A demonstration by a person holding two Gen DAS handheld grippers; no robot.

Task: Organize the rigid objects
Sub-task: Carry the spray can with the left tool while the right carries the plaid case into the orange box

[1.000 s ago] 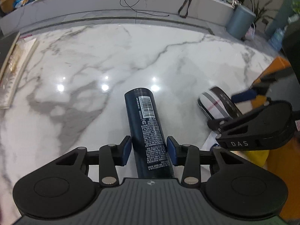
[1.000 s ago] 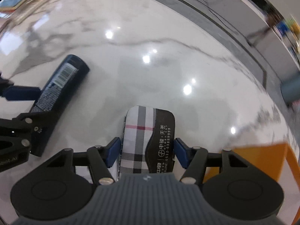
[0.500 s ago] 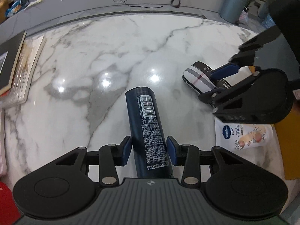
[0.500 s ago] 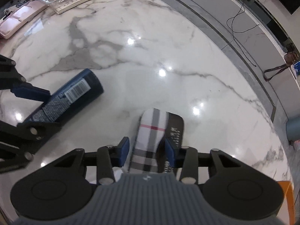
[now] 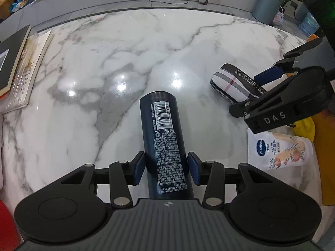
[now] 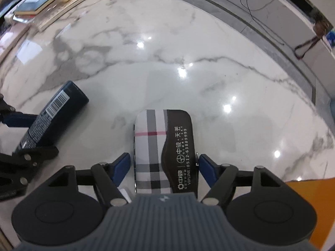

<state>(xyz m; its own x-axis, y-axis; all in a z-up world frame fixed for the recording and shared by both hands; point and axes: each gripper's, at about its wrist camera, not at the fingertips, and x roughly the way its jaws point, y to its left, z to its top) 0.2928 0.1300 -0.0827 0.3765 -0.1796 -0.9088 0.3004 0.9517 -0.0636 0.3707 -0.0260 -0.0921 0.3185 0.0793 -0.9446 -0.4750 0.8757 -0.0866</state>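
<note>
My left gripper (image 5: 166, 168) is shut on a dark blue cylindrical bottle (image 5: 163, 138) with a barcode label, which points away over the marble table (image 5: 125, 52). The bottle also shows at the left of the right wrist view (image 6: 52, 117). My right gripper (image 6: 164, 167) straddles a plaid and black rectangular case (image 6: 163, 146); small gaps show between its blue pads and the case's sides. The case lies at the right of the left wrist view (image 5: 232, 83), with the right gripper (image 5: 272, 87) over it.
A Vaseline pouch (image 5: 278, 148) lies at the right, beside a yellow item (image 5: 305, 125) and an orange surface (image 6: 314, 205). A stack of books (image 5: 18, 62) lies at the table's left edge. A grey bin (image 5: 267, 4) stands beyond the far edge.
Both grippers have drawn back and up, so more of the table and the books show. The right gripper's jaws, closed on the case half a second ago, now stand wider with gaps.
</note>
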